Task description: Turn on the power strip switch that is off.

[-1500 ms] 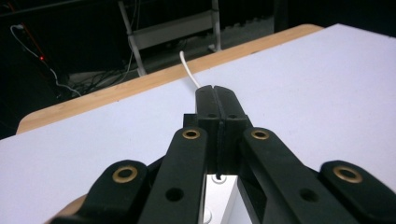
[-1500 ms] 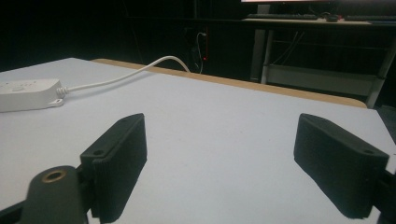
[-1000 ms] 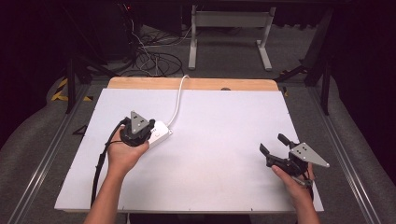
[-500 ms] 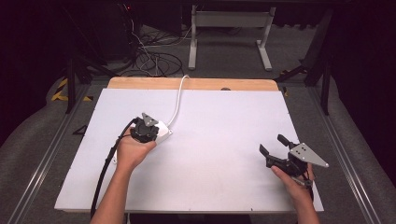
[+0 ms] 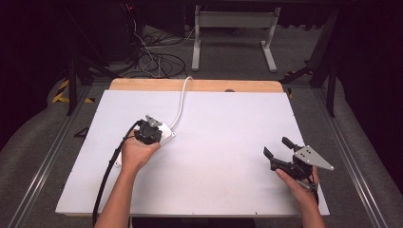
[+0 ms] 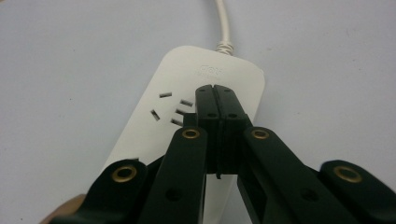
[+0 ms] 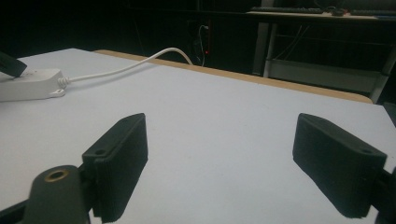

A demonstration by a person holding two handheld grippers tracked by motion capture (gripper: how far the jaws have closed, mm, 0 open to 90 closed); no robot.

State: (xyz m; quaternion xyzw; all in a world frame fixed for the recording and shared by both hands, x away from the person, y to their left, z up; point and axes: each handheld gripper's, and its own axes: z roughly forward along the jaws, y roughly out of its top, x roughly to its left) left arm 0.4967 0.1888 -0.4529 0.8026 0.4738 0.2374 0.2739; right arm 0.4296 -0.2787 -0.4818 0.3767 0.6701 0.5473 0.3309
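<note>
Hovering over a white power strip (image 6: 187, 112) in the table's (image 5: 228, 142) left half, toward the far edge, the left gripper (image 6: 215, 93) has its jaws pressed together with nothing between them, tips above the socket face and perhaps touching it. The strip's long axis runs away from this gripper, cord (image 5: 180, 102) end pointing to the far edge. Near the right edge, well apart from the strip, the right gripper (image 5: 280, 148) is spread wide and empty.
</note>
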